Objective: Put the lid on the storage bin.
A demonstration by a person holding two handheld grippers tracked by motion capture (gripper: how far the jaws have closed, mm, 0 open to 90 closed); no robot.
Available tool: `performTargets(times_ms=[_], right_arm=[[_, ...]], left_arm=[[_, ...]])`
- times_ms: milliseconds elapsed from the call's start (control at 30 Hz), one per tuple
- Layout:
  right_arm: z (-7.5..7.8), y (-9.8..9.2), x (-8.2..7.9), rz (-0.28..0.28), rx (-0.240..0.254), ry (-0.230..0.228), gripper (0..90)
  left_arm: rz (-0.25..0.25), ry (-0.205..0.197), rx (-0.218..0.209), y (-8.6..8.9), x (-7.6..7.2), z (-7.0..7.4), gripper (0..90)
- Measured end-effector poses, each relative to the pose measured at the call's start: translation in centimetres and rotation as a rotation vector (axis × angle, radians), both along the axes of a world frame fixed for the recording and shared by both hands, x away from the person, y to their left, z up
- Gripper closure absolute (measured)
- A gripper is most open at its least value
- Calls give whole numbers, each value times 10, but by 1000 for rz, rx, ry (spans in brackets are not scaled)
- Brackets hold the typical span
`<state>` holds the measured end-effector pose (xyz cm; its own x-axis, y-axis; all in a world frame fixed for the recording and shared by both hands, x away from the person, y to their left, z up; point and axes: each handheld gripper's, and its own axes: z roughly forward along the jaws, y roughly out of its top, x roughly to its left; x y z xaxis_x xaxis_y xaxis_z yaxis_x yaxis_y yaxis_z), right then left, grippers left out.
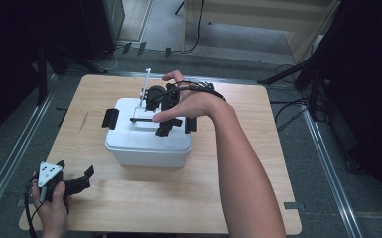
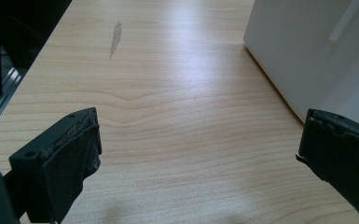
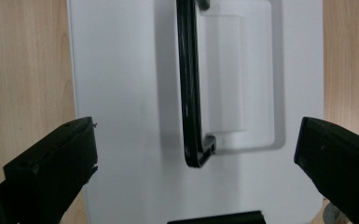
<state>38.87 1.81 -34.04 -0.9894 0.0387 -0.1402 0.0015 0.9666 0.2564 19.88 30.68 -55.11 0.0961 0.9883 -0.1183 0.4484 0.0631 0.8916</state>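
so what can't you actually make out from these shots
- Inside of the white box: its shut lid covers it, in every view.
- Black handle: far end cut off by the right gripper view's top edge.
- Right tongs, high view: the hand covers most of them.

The left gripper [image 2: 198,163] hangs with jaws wide apart over the wooden table [image 2: 168,93]; a white box [image 2: 307,51] stands just beyond its right-hand jaw.

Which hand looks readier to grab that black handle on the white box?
Right. The right gripper hovers open directly above the black handle on the white box; the left gripper sits at the table's near corner.
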Motion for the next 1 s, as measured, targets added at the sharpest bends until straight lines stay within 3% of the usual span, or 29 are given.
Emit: performTargets(times_ms=[1000], right_arm=[[-1,-89,-4,-99,61,-9,0]], left_arm=[[2,-1,3,1,-1,0,0]])
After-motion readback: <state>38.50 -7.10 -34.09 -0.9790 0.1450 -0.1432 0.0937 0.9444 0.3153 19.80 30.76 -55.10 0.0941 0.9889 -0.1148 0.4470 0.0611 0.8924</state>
